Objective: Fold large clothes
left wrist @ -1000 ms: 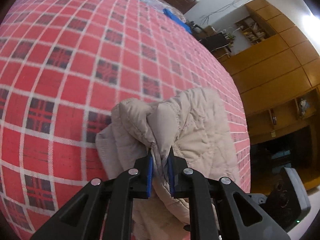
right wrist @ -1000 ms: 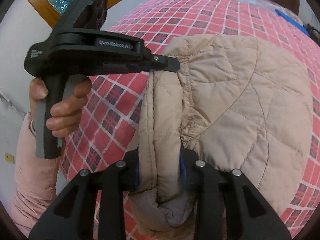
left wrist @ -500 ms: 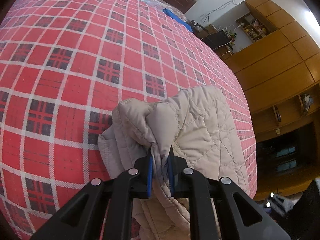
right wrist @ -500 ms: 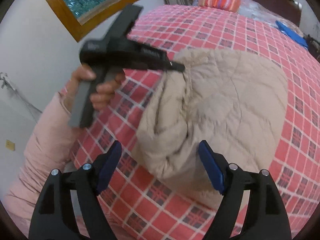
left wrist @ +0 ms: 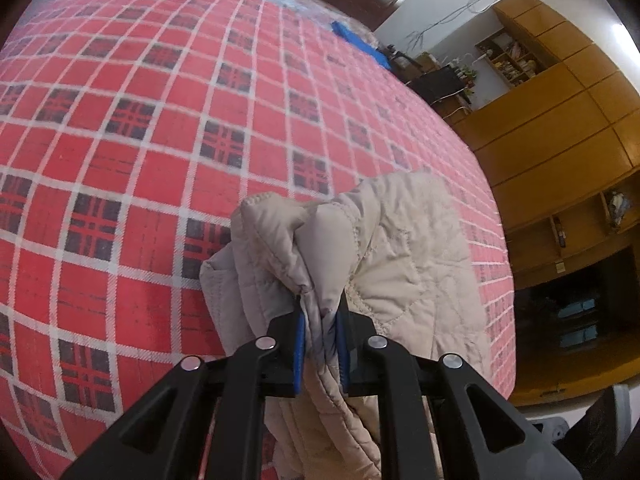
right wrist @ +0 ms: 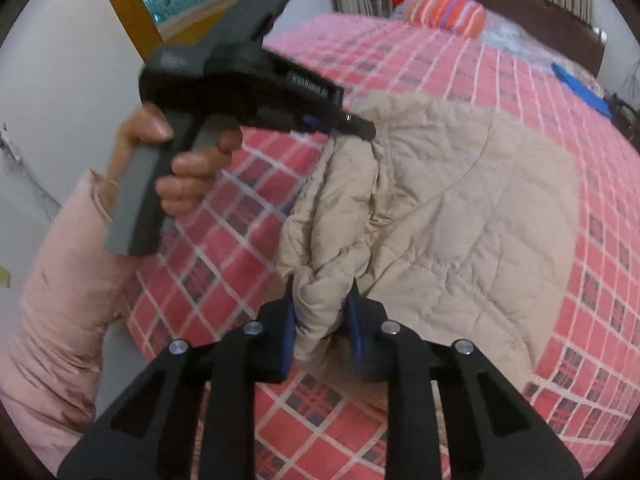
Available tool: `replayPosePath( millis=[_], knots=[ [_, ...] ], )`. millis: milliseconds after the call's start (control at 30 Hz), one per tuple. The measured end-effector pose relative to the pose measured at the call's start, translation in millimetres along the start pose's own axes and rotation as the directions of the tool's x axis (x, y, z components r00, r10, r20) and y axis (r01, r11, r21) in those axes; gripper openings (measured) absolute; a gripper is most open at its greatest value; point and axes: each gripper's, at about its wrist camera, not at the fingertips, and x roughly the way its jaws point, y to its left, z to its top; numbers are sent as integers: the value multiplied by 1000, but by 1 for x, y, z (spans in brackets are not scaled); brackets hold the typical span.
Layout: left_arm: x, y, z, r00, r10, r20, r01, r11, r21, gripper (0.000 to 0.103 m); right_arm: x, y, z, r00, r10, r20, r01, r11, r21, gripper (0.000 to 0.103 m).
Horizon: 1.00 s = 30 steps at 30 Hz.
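Beige quilted jacket (right wrist: 460, 208) spread on a red plaid bed (left wrist: 132, 128), near the edge closest to the person. Left claw (left wrist: 320, 344) clamped narrow on a bunched fold of the jacket's near edge, cloth rising ahead of the blue pads (left wrist: 299, 344) and hanging below them. Right claw (right wrist: 322, 312) set around another gathered fold of that same edge, pads close against it on both sides. 2 claws side by side, left one gripped by a hand (right wrist: 176, 160) in a pink sleeve (right wrist: 60, 300).
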Motion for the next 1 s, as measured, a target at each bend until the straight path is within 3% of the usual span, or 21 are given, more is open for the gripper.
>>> replayPosePath(
  millis=[167, 333, 467, 633, 800, 900, 1000],
  knots=[
    [-32, -2, 4, 998, -42, 43, 41, 999, 30, 13, -11, 15, 4, 1000, 2, 29, -1, 999, -50, 22],
    [-9, 18, -6, 999, 42, -1, -42, 999, 18, 13, 26, 21, -4, 999, 13, -38, -15, 999, -44, 23],
    [2, 35, -13, 999, 51, 0, -51, 999, -6, 14, 48, 19, -9, 997, 46, -59, -47, 999, -16, 24],
    [7, 37, -23, 993, 117, 14, -117, 993, 14, 19, 69, 16, -14, 994, 69, -90, -69, 998, 0, 28],
    [-6, 28, -29, 983, 178, 38, -179, 984, 21, 39, 48, 9, -16, 985, 157, -69, -157, 988, 12, 42],
    [-27, 24, -38, 986, 152, 66, -154, 988, 15, 46, 21, -7, -21, 968, 249, -37, -246, 967, 67, 51],
    [-49, 19, -52, 985, 139, 99, -141, 990, 14, 48, -8, -32, -27, 971, 240, 8, -239, 963, 121, 55]
  ],
)
